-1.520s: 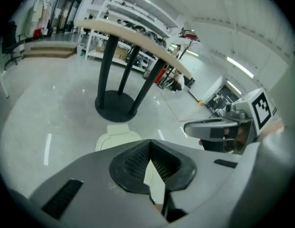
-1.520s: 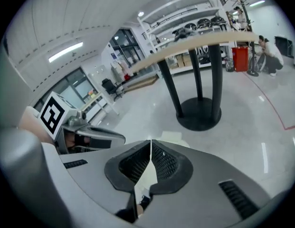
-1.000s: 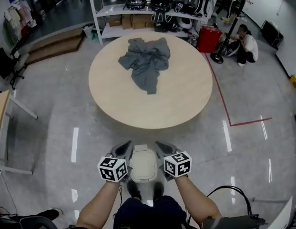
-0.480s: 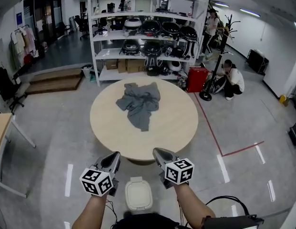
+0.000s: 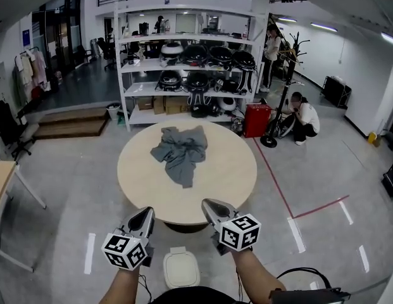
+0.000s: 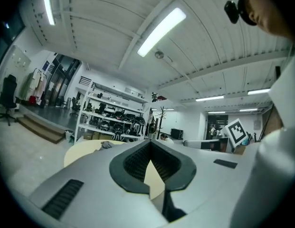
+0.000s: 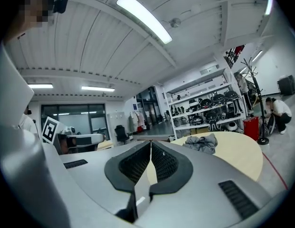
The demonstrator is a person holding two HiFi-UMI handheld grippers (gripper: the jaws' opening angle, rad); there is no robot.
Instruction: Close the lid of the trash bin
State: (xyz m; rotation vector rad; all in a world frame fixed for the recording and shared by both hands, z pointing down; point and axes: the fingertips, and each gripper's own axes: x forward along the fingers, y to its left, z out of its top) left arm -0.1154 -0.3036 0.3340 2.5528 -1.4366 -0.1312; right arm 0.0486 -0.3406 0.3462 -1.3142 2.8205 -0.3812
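Note:
The small white trash bin [image 5: 181, 269] stands on the floor between my forearms, near the bottom of the head view, its lid lying flat on top. My left gripper [image 5: 147, 213] is held up to the left of and above the bin, jaws together and empty. My right gripper [image 5: 208, 204] is raised on the right side, also shut on nothing. Both point forward toward the round table. In the left gripper view the left gripper [image 6: 150, 143] has its pads meeting at the tip; the right gripper [image 7: 150, 143] shows the same in its own view. The bin appears in neither gripper view.
A round beige table [image 5: 215, 176] stands just ahead with a crumpled grey cloth [image 5: 179, 149] on it. Behind it is a white shelf rack [image 5: 190, 62] of equipment, a red box [image 5: 255, 120], a coat stand and a crouching person [image 5: 304, 122]. Red tape [image 5: 278, 189] marks the floor.
Both grippers have lifted away from the bin's lid, which they flanked a second ago. The head view has tilted up, so the bin now sits lower in the picture.

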